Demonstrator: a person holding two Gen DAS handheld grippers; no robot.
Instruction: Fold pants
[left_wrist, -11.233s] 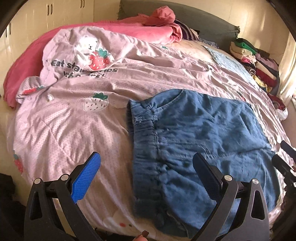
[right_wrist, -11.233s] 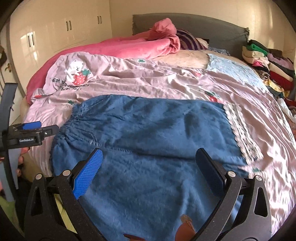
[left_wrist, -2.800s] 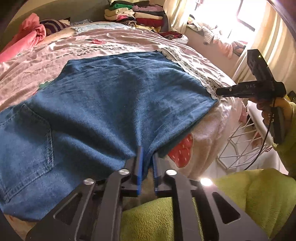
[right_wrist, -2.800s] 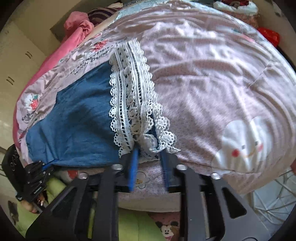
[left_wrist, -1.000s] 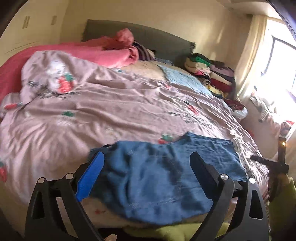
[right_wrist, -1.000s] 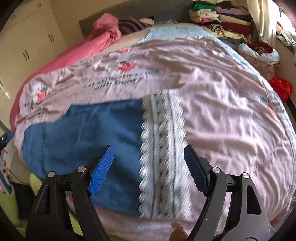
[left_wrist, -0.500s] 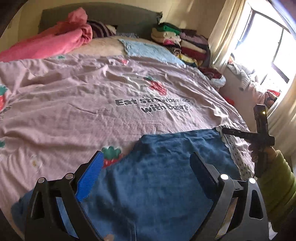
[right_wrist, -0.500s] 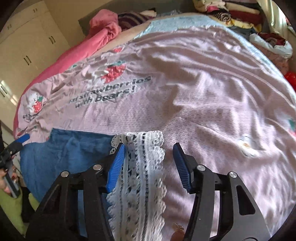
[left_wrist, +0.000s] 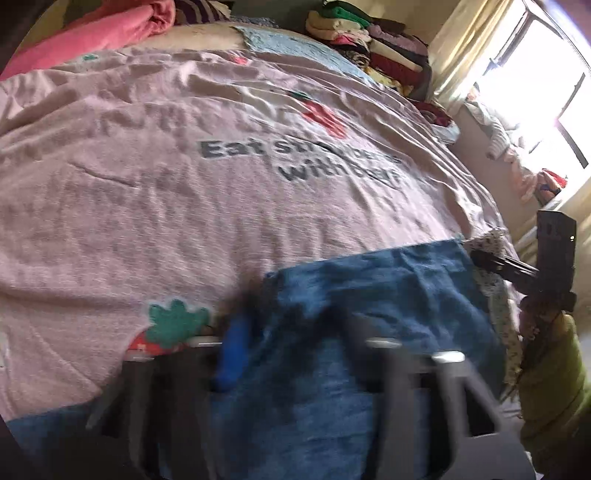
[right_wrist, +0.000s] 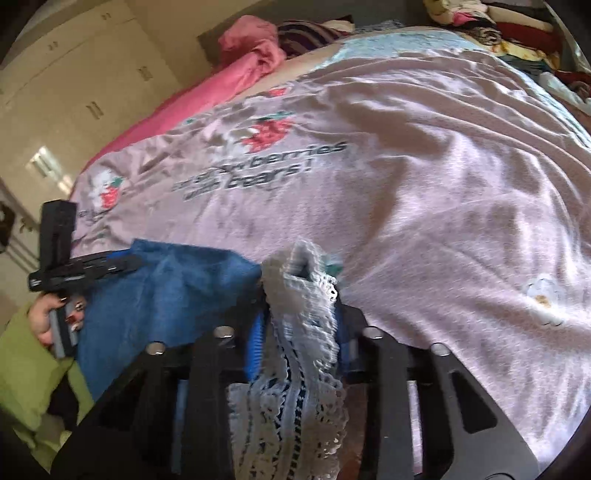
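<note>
Half a second on, your left gripper (left_wrist: 291, 350) has dropped blurred onto the pants (left_wrist: 369, 314) on the bedspread (left_wrist: 184, 184) — grip unclear — while your right gripper (right_wrist: 299, 332) now pinches the lace hem (right_wrist: 299, 295), denim running lengthwise leftward from it.

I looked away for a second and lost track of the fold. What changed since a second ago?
The right claw, open over the lace hem a second ago, has closed on it and bunched it up. The left claw has dropped onto the blue pants and narrowed; blur hides whether it grips yet. The pants remain at the near edge of the pink strawberry quilt.
</note>
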